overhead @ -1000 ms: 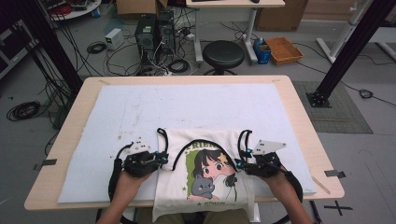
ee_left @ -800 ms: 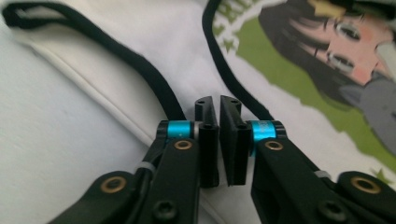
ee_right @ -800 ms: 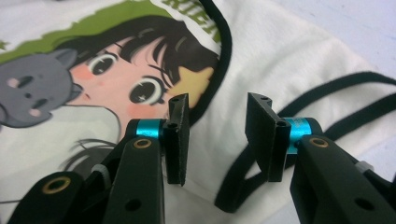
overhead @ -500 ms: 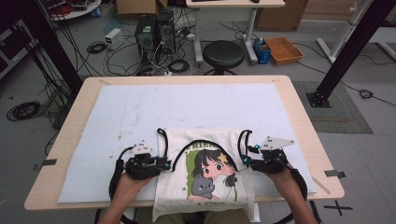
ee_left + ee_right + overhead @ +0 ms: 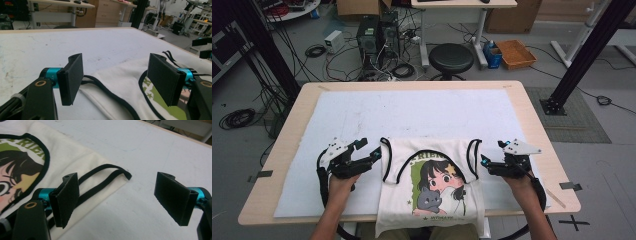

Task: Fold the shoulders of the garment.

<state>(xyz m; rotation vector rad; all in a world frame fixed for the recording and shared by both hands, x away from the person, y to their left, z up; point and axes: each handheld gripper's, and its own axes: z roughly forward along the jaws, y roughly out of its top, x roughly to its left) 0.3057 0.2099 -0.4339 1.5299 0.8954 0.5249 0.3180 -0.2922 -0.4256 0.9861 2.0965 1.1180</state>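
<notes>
A white top with black trim lay flat on a white mat on the tabletop. It lay at the near edge, and its bottom end hung over that edge. It had a picture of a girl and a grey cat on it.

The left tool sat just beside the top's left strap. Its jaws had just been opening and stood wide. In the left tool view, the strap lay on the mat between the jaws, but the pads did not press it.

The right tool sat just beside the right strap. Its jaws had just been opening too and stood wide. In the right tool view, the strap's loop lay on the mat near one jaw, and nothing was held.
</notes>
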